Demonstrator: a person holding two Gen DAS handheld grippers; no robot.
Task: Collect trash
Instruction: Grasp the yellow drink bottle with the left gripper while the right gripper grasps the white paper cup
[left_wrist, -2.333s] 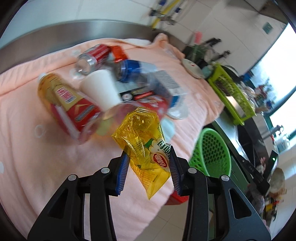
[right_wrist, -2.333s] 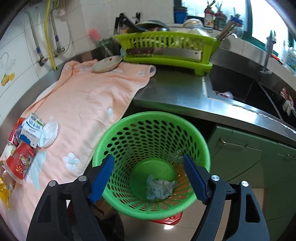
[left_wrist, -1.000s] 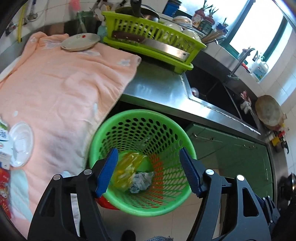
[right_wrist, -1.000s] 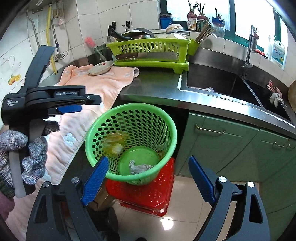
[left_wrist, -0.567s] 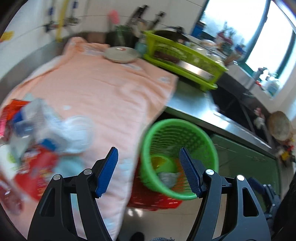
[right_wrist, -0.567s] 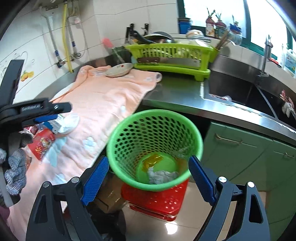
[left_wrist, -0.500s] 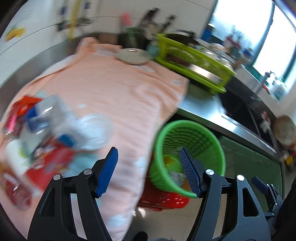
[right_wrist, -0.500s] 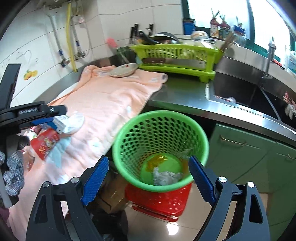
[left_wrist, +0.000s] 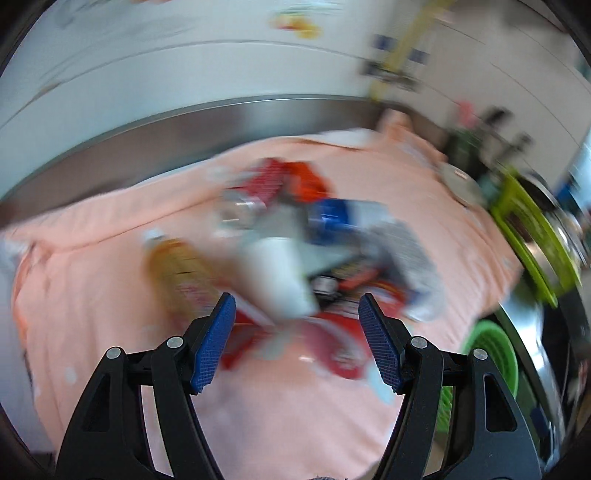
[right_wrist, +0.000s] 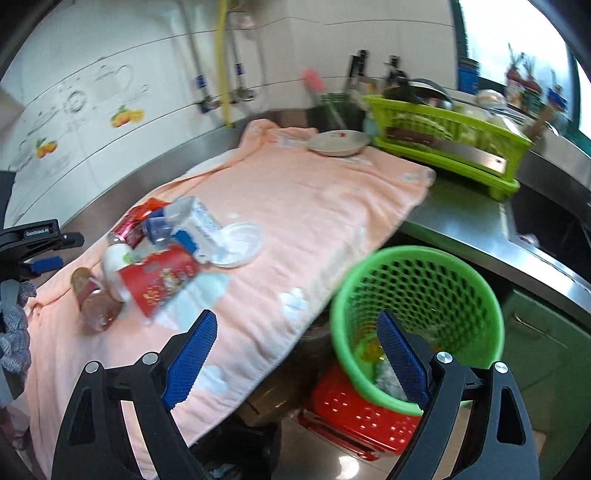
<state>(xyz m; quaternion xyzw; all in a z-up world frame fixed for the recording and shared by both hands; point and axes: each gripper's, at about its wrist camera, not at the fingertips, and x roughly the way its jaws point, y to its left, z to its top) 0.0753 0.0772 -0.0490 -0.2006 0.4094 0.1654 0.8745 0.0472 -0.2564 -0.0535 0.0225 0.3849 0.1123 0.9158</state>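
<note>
— Where is the trash, and what do your claws hold?

— Nothing. My left gripper (left_wrist: 297, 341) has its blue pads apart with nothing between them, and my right gripper (right_wrist: 295, 360) is also wide and empty. The heap of mixed trash (right_wrist: 162, 251) lies on the peach-pink towel (right_wrist: 295, 206), left of the middle in the right wrist view. In the left wrist view the same heap (left_wrist: 295, 258) sits just above my pads, very blurred. The round green perforated plastic basket (right_wrist: 417, 314) stands at the lower right, below the counter edge, on a red plastic crate (right_wrist: 354, 413), with some pieces already inside.

— What could go wrong?

— The heap is crowded. I think my pads could close on two things together, or push the tall plastic bottle with the red label (right_wrist: 92, 295) so it rolls off the towel. The flat white round lid (right_wrist: 238, 243) looks thin, so the pads may slide over it.

— Any writing to read?

— The red paper cup with a cartoon print (right_wrist: 159, 280) has a picture, but I cannot read its words. On the left gripper body (right_wrist: 37, 236), at the far left, there is small white lettering, too small to be sure.
</note>
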